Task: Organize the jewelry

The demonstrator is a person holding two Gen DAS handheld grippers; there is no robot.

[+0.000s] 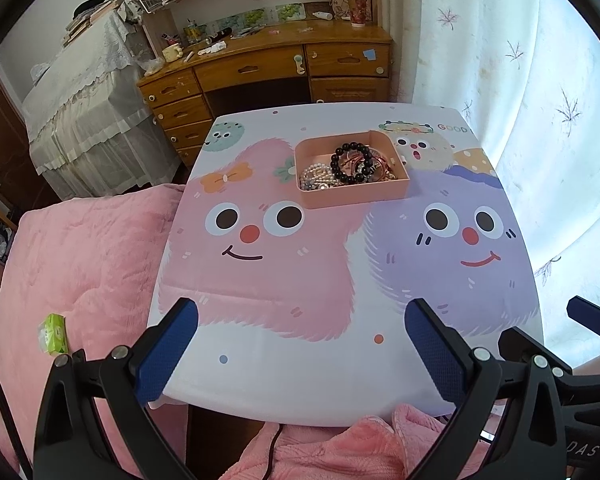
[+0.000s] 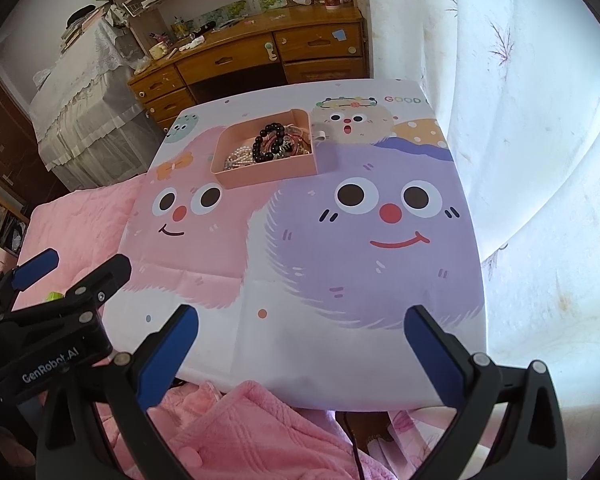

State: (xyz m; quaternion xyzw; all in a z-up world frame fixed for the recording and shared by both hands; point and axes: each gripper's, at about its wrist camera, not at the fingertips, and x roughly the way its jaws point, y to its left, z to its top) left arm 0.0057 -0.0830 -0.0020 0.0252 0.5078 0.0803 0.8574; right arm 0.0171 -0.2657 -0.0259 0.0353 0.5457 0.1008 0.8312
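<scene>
A pink tray [image 1: 356, 196] stands toward the far side of the cartoon-print table [image 1: 300, 368]. It holds a black bead bracelet [image 1: 350, 162], a pearl strand [image 1: 316, 174] and tangled red and gold pieces. The tray also shows in the right wrist view [image 2: 260, 178], with the black bracelet [image 2: 269, 142] inside. A small white ring-like item [image 2: 321, 135] lies just right of the tray. My left gripper [image 1: 300, 344] is open and empty over the near table edge. My right gripper [image 2: 300, 350] is open and empty beside it, to the right.
A pink blanket [image 1: 72, 264] covers the bed left of the table, with a green tissue pack [image 1: 54, 334] on it. A wooden desk [image 1: 268, 64] with drawers stands behind the table. A white curtain [image 1: 540, 100] hangs at the right. Pink cloth [image 2: 236, 428] lies below the near edge.
</scene>
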